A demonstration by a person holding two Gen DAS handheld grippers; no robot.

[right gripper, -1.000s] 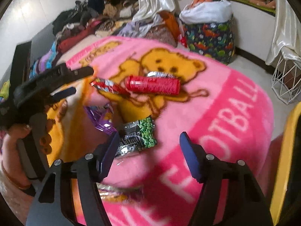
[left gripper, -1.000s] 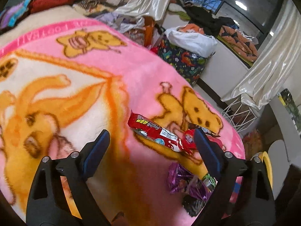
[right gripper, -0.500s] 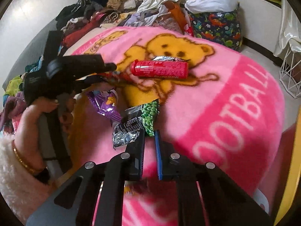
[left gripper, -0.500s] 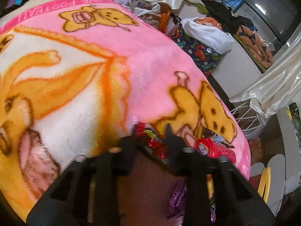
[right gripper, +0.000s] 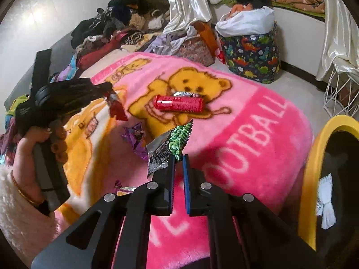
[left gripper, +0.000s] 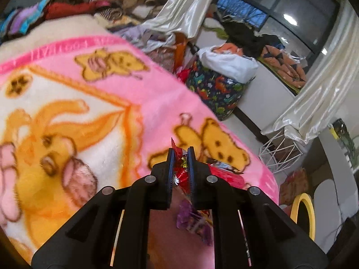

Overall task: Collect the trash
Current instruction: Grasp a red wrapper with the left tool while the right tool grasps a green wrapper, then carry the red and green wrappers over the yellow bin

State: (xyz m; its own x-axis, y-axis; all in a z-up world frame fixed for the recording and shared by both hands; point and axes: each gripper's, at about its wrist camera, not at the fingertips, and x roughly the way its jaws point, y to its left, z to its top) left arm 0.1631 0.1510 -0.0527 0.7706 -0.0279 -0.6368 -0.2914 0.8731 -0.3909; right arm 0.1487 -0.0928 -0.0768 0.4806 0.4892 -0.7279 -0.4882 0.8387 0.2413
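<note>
Left gripper (left gripper: 181, 154) points down over the pink blanket (left gripper: 94, 103), pinching a crinkled red wrapper (left gripper: 180, 168) lifted off the bed; the person's left hand (right gripper: 42, 148) grips its handle at the left of the right view. Right gripper (right gripper: 178, 160) is angled down, jaws closing on the corner of a green-and-black snack packet (right gripper: 172, 148), raised off the blanket beside the yellow-rimmed bin (right gripper: 318, 157); red tube (right gripper: 178, 103) and purple wrapper (right gripper: 135, 139) lie on the blanket. A second ago both grippers stood spread above the trash, now both are clamped and lifted.
</note>
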